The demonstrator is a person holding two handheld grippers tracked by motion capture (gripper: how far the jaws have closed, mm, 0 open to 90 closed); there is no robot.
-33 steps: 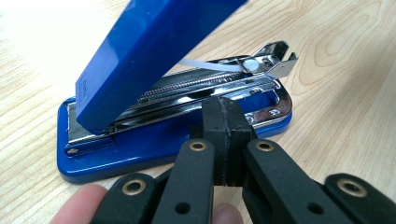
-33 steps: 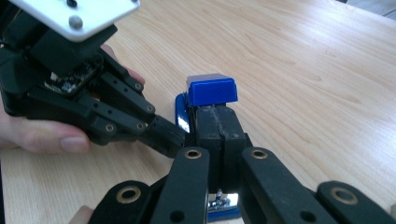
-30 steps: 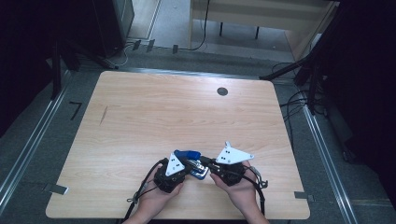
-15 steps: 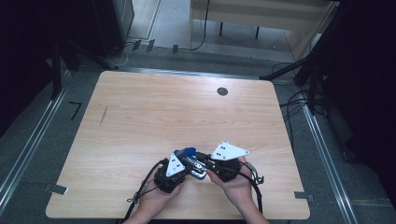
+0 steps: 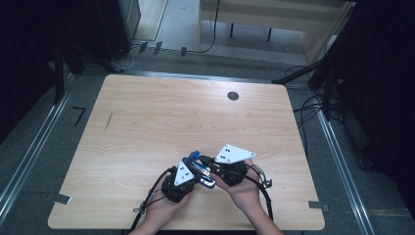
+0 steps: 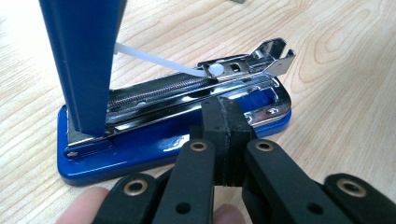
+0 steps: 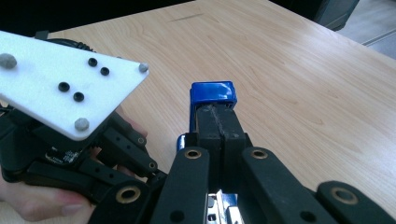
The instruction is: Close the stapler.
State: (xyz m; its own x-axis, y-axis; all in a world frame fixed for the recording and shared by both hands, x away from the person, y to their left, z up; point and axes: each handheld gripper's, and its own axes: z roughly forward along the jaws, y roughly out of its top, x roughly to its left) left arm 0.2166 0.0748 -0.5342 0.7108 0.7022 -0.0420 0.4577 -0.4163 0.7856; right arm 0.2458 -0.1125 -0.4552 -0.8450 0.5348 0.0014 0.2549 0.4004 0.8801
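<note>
Looking down from the high view, we are seeing a person's two hands meeting near the front edge of a light wooden table point(image 5: 147, 127), each hand holding a black two-jaw gripper. Between them is lying a blue metal stapler with a chrome staple channel point(image 5: 201, 172), sitting on the tabletop a little right of the table's middle line.

In the left gripper view, the stapler point(image 6: 187, 121) is resting flat on its blue base with its blue top cover point(image 6: 84, 60) swung up nearly upright, leaving the chrome channel and its spring exposed. A thin white plastic strip point(image 6: 154, 59) is running from the raised cover down to the channel. The left gripper point(image 6: 224, 135) is pointing at the long side of the base, its jaws clenched together with nothing between them; their tips are sitting right at the base's edge, though we cannot tell whether they are touching it.

In the right gripper view, the right gripper point(image 7: 218, 122) is also clenched, its jaws pressed flat together and empty, their tips standing just in front of the end of the raised blue cover point(image 7: 212, 93). The left gripper's white three-cornered plate point(image 7: 60, 79) is showing at the left.
</note>
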